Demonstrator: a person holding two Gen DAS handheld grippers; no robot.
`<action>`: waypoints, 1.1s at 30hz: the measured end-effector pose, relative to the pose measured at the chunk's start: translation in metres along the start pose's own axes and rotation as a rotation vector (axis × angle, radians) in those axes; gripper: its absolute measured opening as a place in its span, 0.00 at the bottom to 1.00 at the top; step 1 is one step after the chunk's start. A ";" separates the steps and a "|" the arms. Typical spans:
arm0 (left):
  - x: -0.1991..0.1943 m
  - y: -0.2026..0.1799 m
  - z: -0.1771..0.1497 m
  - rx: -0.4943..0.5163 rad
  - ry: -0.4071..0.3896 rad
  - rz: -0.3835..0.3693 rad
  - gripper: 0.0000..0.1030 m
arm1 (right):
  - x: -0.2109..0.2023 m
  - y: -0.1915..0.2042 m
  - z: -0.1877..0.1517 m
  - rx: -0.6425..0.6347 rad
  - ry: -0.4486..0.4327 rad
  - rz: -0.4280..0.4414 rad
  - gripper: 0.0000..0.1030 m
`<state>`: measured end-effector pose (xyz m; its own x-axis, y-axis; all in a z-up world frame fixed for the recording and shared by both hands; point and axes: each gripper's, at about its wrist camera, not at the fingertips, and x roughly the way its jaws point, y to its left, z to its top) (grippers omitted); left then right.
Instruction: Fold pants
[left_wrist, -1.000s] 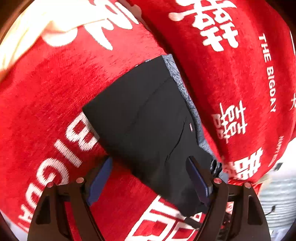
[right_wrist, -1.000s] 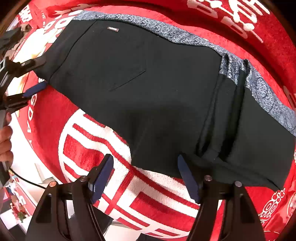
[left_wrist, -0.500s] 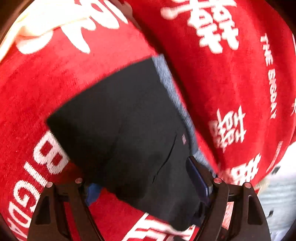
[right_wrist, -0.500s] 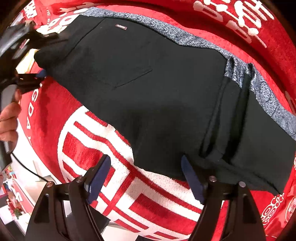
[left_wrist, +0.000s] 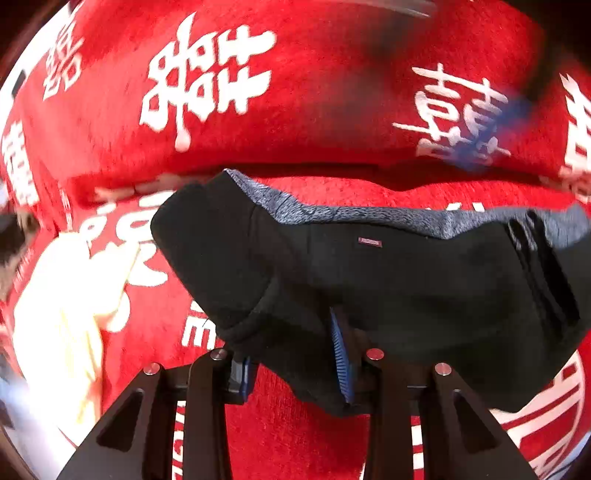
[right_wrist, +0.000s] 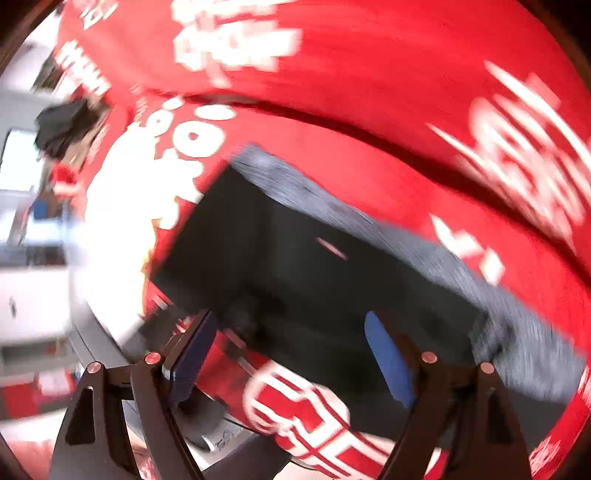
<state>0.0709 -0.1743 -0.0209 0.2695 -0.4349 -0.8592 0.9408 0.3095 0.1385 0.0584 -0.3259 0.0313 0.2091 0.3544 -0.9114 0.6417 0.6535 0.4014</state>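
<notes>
At lower centre of the left wrist view, a bunched edge of the black pants (left_wrist: 406, 280) is clamped by the left gripper (left_wrist: 295, 358); they lie on the red cloth (left_wrist: 332, 92). In the blurred right view, the right gripper (right_wrist: 291, 354) is seen spread apart over the pants (right_wrist: 295, 273)

Red blanket (left_wrist: 314, 110) with white double-happiness characters fills both views, creased across the middle. Cream patch (left_wrist: 66, 314) at 9 o'clock. Blurred white furniture (right_wrist: 29, 295) at 9 o'clock, right view.
</notes>
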 end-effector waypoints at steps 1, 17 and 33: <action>0.000 -0.001 0.000 0.009 0.000 0.006 0.35 | 0.006 0.014 0.016 -0.026 0.034 0.014 0.83; -0.026 -0.018 0.011 0.084 -0.047 0.000 0.35 | 0.084 0.075 0.054 -0.228 0.256 -0.066 0.19; -0.152 -0.204 0.072 0.332 -0.186 -0.255 0.35 | -0.138 -0.120 -0.119 0.092 -0.286 0.299 0.19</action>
<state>-0.1475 -0.2324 0.1172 0.0250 -0.6156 -0.7877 0.9887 -0.1012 0.1105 -0.1349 -0.3736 0.1199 0.5842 0.3111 -0.7496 0.5822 0.4828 0.6542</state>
